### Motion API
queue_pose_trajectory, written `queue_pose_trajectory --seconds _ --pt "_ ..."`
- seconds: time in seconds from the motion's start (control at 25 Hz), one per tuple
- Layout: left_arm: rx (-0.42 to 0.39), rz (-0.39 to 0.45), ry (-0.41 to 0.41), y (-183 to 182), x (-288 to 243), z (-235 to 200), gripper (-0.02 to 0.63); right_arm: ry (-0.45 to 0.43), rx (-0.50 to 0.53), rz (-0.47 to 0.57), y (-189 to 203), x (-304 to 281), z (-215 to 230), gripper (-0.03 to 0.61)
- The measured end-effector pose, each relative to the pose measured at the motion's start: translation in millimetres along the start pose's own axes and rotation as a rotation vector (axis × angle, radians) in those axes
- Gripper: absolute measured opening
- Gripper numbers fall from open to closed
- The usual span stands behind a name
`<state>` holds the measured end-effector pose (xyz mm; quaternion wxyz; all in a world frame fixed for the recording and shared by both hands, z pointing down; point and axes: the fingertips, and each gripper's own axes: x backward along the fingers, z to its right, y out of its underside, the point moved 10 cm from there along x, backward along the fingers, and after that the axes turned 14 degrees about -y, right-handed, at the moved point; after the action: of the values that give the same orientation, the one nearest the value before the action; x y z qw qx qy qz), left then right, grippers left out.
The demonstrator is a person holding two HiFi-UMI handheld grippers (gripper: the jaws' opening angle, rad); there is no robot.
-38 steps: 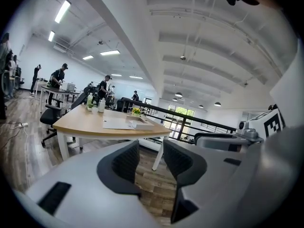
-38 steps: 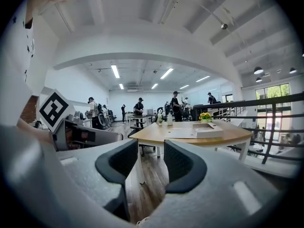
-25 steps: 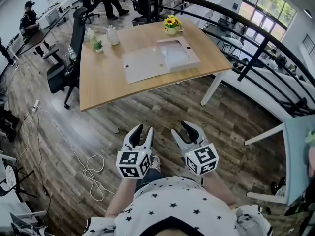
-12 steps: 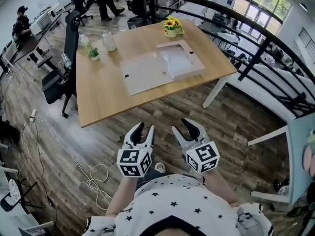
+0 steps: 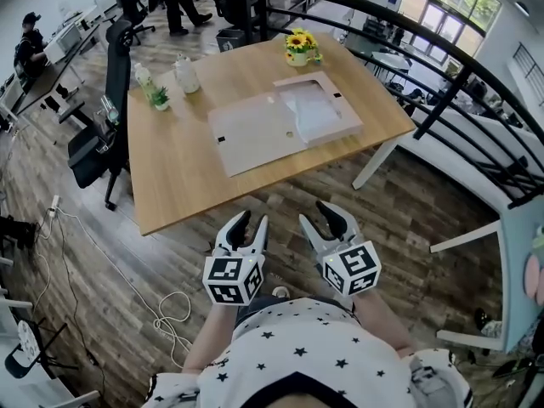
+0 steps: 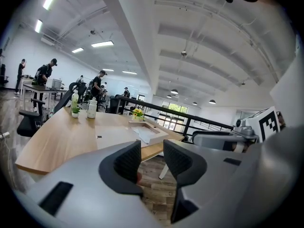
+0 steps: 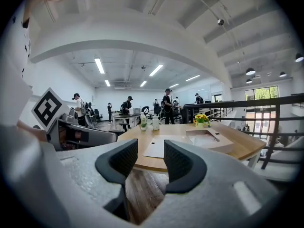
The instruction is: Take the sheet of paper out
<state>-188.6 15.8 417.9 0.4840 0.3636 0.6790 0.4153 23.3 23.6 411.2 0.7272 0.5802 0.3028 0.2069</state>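
- The sheet of paper lies white inside a shallow tray, upper centre of the head view, on the right half of a wooden table.
- A flat lid lies opened out on the tabletop, touching the tray's left edge.
- Above the tray in the frame, a sunflower pot stands near the table's far edge; a bottle stands toward the far left corner.
- The left gripper and right gripper sit side by side at lower centre of the head view, over the wood floor, well apart from the table and the sheet.
- The left gripper view shows its 2 jaws apart with nothing between them but floor and the table's edge. The sheet appears low across the tabletop just above the jaws, and the right gripper fills the frame's right side.
- The right gripper view shows its 2 jaws apart and empty too. The lid sits above the gap, the sheet to the right of it, and the left gripper is at the frame's left.
- Only the head view shows a cable looped on the floor at lower left and a chair at the table's left.
- Only the gripper views show the ceiling lights.
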Motion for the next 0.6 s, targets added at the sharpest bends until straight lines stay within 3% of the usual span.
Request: queue_pose_trajectory --seconds 0.6 --pt "0.01 -0.01 0.02 -14.9 -45.7 -6.7 0.141 0.025 0.009 -0.02 -7.4 -29.6 32.6 0.155"
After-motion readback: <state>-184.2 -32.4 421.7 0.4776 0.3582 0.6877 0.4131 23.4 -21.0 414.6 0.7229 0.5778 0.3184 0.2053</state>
